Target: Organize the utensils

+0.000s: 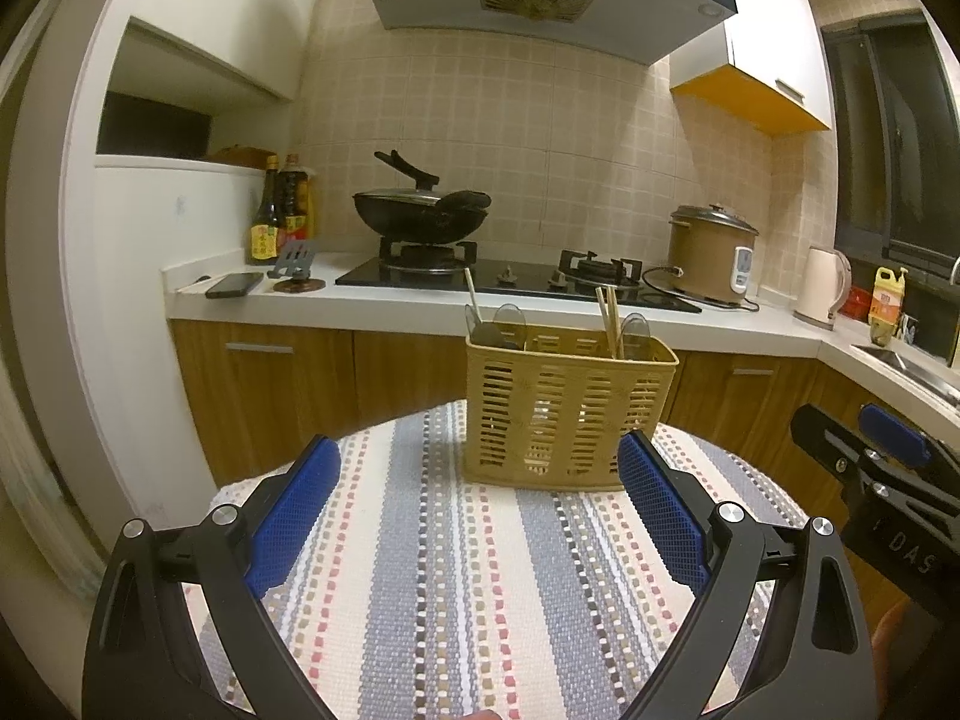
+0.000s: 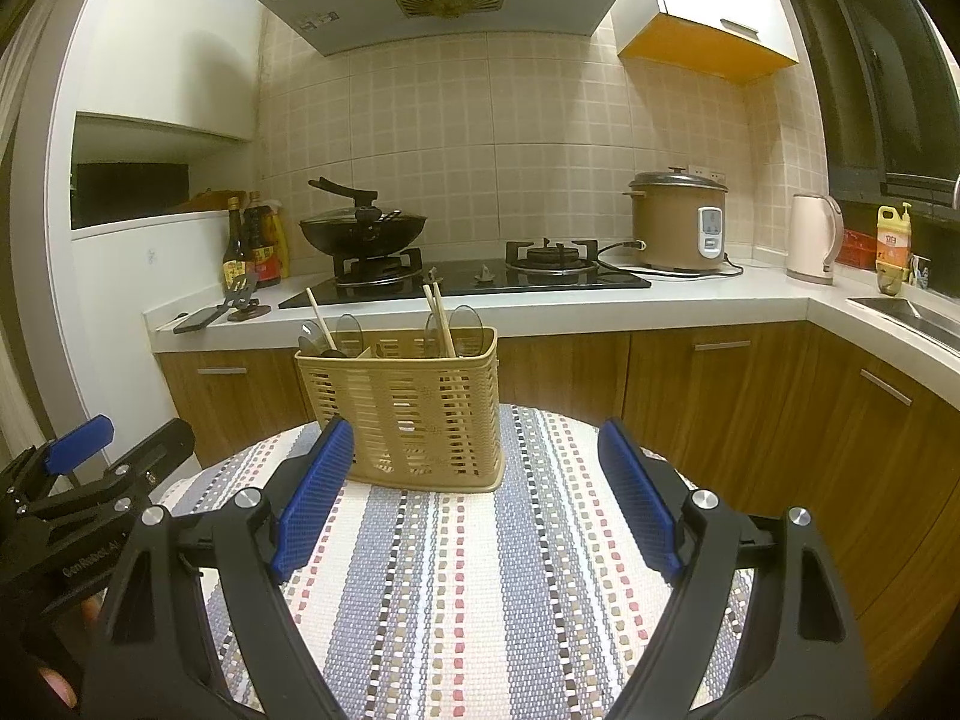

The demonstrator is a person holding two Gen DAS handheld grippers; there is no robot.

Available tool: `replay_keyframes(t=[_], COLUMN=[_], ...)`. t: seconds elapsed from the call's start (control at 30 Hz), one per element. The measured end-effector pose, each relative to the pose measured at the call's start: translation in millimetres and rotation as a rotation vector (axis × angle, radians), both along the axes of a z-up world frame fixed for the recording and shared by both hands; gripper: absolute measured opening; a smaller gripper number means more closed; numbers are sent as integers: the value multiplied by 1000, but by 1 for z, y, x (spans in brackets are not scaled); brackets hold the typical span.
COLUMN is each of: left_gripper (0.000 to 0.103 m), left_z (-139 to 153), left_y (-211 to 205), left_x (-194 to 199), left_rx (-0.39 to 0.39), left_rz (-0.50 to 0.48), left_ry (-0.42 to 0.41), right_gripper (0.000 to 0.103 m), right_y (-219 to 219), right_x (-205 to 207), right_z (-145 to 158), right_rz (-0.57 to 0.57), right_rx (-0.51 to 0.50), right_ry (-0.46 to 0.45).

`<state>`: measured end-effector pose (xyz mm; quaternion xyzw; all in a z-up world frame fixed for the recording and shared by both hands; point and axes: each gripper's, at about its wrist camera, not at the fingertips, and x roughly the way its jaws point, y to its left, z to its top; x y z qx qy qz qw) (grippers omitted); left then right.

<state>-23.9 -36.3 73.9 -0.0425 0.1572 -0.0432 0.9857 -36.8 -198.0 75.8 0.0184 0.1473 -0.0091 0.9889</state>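
Note:
A tan slatted utensil basket (image 1: 564, 414) stands upright at the far side of a round table with a striped cloth (image 1: 456, 588). It also shows in the right wrist view (image 2: 414, 408). It holds wooden chopsticks (image 1: 609, 321) and clear plastic spoons (image 1: 510, 321), standing in its left and right compartments. My left gripper (image 1: 480, 474) is open and empty, just short of the basket. My right gripper (image 2: 474, 450) is open and empty, a little right of the basket. Each gripper shows at the edge of the other's view.
Behind the table runs a kitchen counter with a gas hob, a black wok (image 1: 420, 213), sauce bottles (image 1: 279, 213), a phone (image 1: 234, 285), a rice cooker (image 2: 678, 222) and a kettle (image 2: 813, 246). A sink (image 2: 906, 312) lies at the right.

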Motion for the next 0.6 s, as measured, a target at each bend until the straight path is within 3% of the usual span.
replay_keyframes(t=[0.6], left_gripper=[91], left_z=[2], left_y=[2], left_x=[3], left_rx=[-5], left_rz=[-8], left_ry=[7], right_gripper=[80], right_y=[1], right_x=[1], right_z=[1], right_rz=[12], right_rx=[-3], right_ry=[2])
